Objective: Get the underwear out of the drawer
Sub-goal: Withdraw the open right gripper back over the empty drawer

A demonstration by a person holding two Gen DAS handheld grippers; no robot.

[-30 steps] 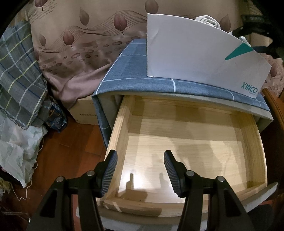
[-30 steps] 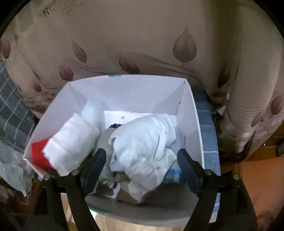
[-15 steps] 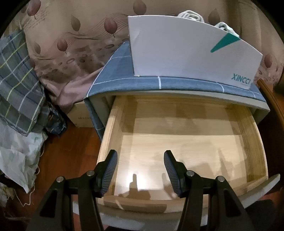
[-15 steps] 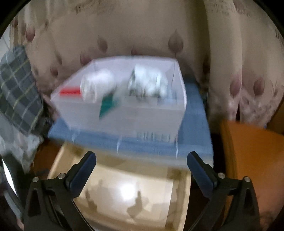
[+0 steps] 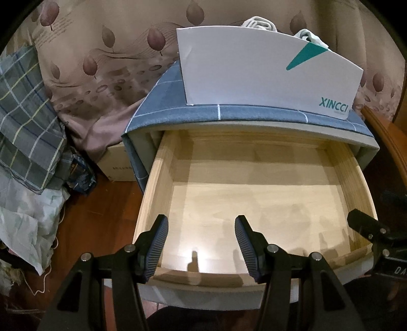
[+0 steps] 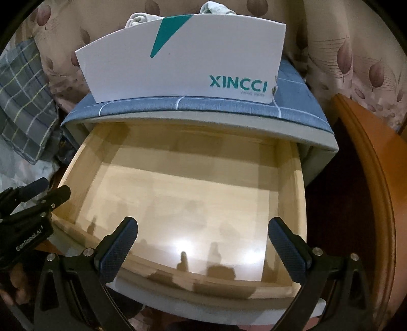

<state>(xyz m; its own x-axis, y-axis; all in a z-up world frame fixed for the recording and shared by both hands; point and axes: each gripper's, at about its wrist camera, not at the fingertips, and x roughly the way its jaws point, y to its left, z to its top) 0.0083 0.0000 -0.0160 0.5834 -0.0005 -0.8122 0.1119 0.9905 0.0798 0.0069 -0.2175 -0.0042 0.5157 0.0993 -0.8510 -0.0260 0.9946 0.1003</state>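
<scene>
— Over the pulled-out wooden drawer (image 6: 183, 193), both claws hang with jaws spread, gripping nothing. Why?

— Nothing is left to grab, I'd guess; its bottom lies bare. The underwear (image 6: 215, 7) sits bundled in the white XINCCI box (image 6: 188, 61) on the blue checked cabinet top (image 5: 244, 112).

— And the right gripper (image 6: 203, 244)?

— A second ago it hovered above that box; now it faces the drawer, beside the left gripper (image 5: 201, 242), which barely shifted.
</scene>
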